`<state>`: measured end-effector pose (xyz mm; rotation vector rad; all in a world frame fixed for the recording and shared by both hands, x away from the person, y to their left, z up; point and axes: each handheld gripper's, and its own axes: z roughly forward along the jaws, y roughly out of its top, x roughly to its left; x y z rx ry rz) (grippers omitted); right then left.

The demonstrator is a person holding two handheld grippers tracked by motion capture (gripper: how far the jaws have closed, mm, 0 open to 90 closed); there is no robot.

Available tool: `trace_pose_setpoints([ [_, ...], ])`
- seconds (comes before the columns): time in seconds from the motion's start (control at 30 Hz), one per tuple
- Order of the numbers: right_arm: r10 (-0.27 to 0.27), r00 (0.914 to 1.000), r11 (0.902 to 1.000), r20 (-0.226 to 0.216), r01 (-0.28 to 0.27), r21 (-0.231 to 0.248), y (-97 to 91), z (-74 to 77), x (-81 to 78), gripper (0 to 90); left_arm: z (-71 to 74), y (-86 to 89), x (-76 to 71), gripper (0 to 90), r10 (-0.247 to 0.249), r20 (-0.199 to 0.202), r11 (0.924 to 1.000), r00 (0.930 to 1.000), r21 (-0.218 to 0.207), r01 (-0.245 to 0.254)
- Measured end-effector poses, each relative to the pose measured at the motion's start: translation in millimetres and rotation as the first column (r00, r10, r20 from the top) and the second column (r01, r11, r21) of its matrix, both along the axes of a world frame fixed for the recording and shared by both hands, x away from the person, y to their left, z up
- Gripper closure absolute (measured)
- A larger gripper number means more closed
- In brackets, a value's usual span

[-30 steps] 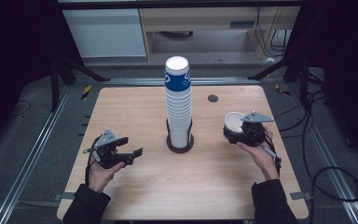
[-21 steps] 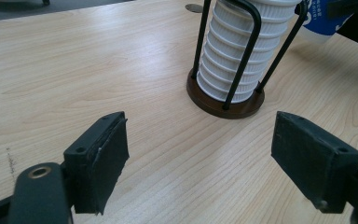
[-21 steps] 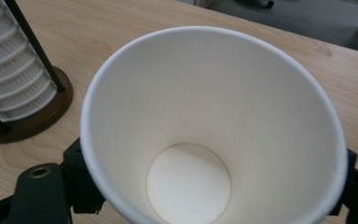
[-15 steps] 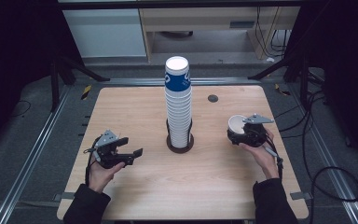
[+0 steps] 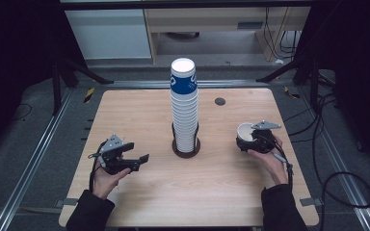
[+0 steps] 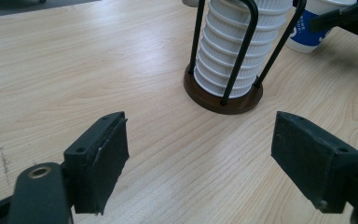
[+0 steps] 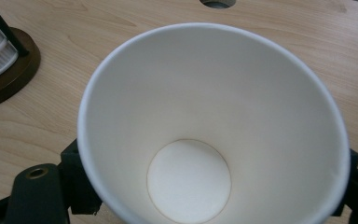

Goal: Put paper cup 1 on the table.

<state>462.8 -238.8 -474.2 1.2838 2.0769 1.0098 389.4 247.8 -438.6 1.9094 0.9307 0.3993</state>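
Note:
A white paper cup (image 5: 245, 130) with a blue band (image 6: 306, 33) stands upright on the right side of the wooden table (image 5: 231, 187). My right gripper (image 5: 248, 142) has it between its jaws, and the pads still touch its sides; the jaws have just been opening. From the right gripper view I look down into the cup (image 7: 205, 121), which is empty. A tall stack of white cups (image 5: 184, 110) rises from a dark wire holder (image 6: 223, 95) at the table's middle. My left gripper (image 5: 138, 152) hovers open at the front left, pointing at the holder, nothing between its pads (image 6: 103, 158).
A round cable hole (image 5: 220, 101) lies in the table behind the right gripper. Metal rails (image 5: 33, 163) run along both sides of the table, and cables (image 5: 337, 178) trail on the floor to the right. Shelving (image 5: 197, 24) stands beyond the far edge.
My right gripper has come down with the cup, which now sits lower and a little nearer the table's front. The left gripper has stayed where it was.

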Motion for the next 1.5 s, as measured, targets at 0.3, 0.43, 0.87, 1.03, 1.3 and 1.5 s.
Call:
trace_pose_setpoints([
  [0.3,0.012,0.9996,0.9999,0.027,-0.012,0.004,-0.4,3.4,-1.3,8.4,-1.2,-1.8,-0.2,18.1,-0.005,-0.006,1.0,1.0,0.005,0.005],
  [0.43,0.005,0.9984,0.9997,0.056,-0.007,0.023,-1.1,9.3,-4.5,6.4,-1.1,-1.0,-0.1,18.1,-0.002,-0.007,1.0,1.0,0.004,0.002],
  [0.87,0.012,0.9918,0.9983,0.127,-0.019,0.056,2.2,37.8,-16.1,6.8,-1.3,-2.0,-0.6,18.1,-0.006,-0.006,1.0,1.0,0.007,0.006],
  [1.03,0.03,0.9857,0.9955,0.166,-0.045,0.084,9.1,54.1,-23.1,8.2,-1.6,-3.4,-1.3,18.1,-0.008,-0.004,0.9999,1.0,0.014,0.008],
  [1.3,0.061,0.9702,0.9868,0.234,-0.094,0.132,19.8,81.8,-36.4,8.6,-1.4,-4.1,-1.4,18.2,-0.009,-0.003,0.9998,1.0,0.016,0.009],
  [1.5,0.072,0.9607,0.9821,0.268,-0.115,0.149,25.7,96.0,-43.6,8.6,-1.8,-3.4,-0.6,18.2,-0.008,-0.008,0.9998,0.9999,0.016,0.008],
])
